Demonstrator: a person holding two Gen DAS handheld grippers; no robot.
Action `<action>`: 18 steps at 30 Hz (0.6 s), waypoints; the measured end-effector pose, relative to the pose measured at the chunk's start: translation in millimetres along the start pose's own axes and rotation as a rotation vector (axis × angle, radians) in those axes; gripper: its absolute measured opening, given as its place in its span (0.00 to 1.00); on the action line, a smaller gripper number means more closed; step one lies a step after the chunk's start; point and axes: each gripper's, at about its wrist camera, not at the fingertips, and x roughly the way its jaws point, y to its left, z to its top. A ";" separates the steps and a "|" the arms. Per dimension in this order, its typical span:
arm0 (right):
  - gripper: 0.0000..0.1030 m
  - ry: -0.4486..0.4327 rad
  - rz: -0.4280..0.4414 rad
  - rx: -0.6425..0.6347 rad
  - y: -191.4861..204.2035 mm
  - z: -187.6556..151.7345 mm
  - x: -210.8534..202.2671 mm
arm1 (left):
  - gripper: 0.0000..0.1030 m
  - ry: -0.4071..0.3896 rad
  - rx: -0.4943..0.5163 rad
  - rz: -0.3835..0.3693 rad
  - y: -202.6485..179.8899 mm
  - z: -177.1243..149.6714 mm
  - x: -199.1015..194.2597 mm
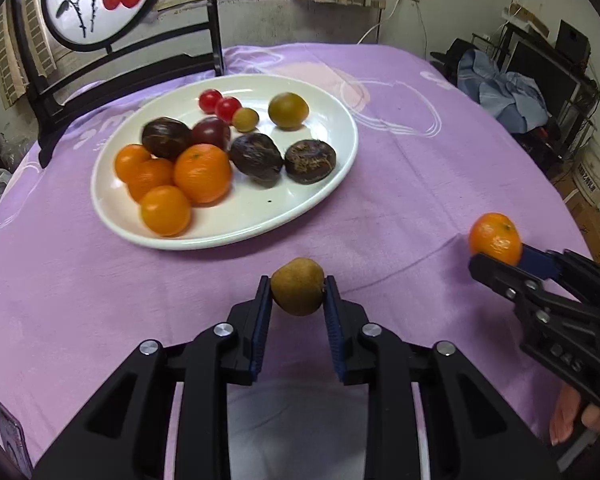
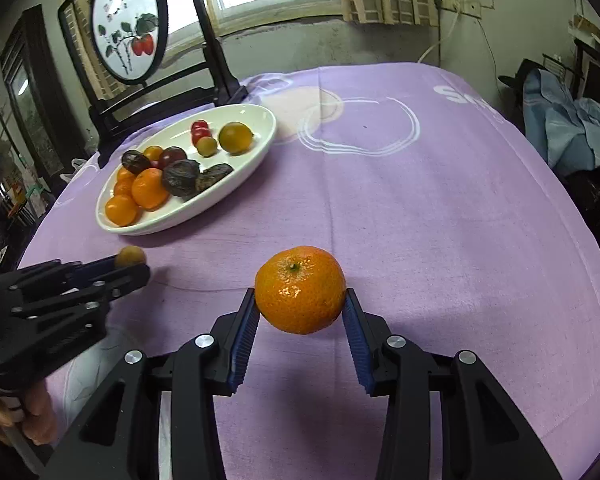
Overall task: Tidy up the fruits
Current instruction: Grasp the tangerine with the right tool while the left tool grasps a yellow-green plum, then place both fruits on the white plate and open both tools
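The left gripper (image 1: pixel 297 292) is clamped on a small brownish-green fruit (image 1: pixel 297 286), round and dull-skinned, held just above the purple tablecloth (image 1: pixel 400 160) in front of the plate. The right gripper (image 2: pixel 300 300) grips a mandarin (image 2: pixel 300 290), bright orange with glossy dimpled skin and a small green stem scar on top, also lifted off the cloth, well to the right of the plate.

The white oval plate (image 1: pixel 320 92) sits toward the far left of the table. On it lie four more mandarins (image 1: pixel 202 173) bunched at the near left, three dark wrinkled fruits (image 1: pixel 256 157), a dark red plum (image 1: pixel 211 132), two cherry tomatoes (image 1: pixel 219 104), and two greenish-yellow round fruits (image 1: pixel 288 110), one large and one small.

White letters on the cloth (image 2: pixel 456 94) begin with "S"; the rest cannot be read. Behind the plate stands a black-framed round screen (image 2: pixel 129 26) painted with red fruit.
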 end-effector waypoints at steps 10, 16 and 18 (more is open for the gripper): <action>0.42 -0.060 0.139 -0.022 31.1 16.5 -20.2 | 0.24 -0.123 0.031 0.057 42.3 14.0 -61.8; 0.42 -0.092 0.150 -0.104 71.7 60.0 -4.0 | 0.24 -0.119 -0.011 0.068 65.3 55.1 -43.6; 0.42 -0.095 0.163 -0.108 80.6 73.6 6.3 | 0.24 -0.090 -0.034 0.056 70.0 63.6 -27.1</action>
